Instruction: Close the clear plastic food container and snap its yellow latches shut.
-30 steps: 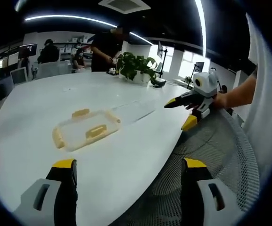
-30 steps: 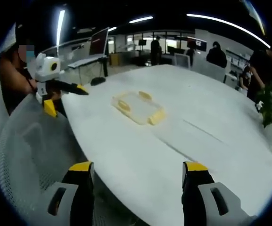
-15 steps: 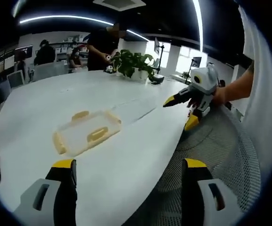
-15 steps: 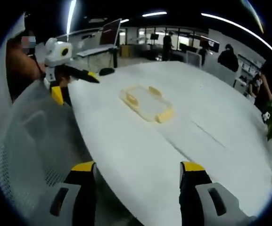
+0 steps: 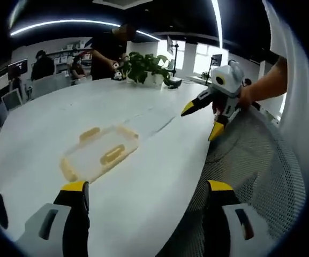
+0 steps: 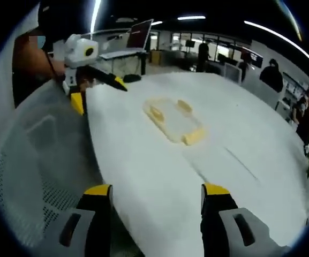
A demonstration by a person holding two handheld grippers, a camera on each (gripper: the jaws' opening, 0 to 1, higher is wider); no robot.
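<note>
In the left gripper view, the clear container [image 5: 99, 154] with yellow latches [image 5: 112, 154] lies on the white worktop [image 5: 159, 160], left of centre. The left hand-held gripper [image 5: 143, 187] stands wide, holding nothing. At right, the right hand-held gripper [image 5: 201, 119] hovers wide over the worktop edge.

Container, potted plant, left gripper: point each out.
container [image 5: 98, 152], left gripper view, clear lid centre.
potted plant [image 5: 141, 67], left gripper view, leaves.
left gripper [image 6: 96, 90], right gripper view, between its yellow tips.
</note>
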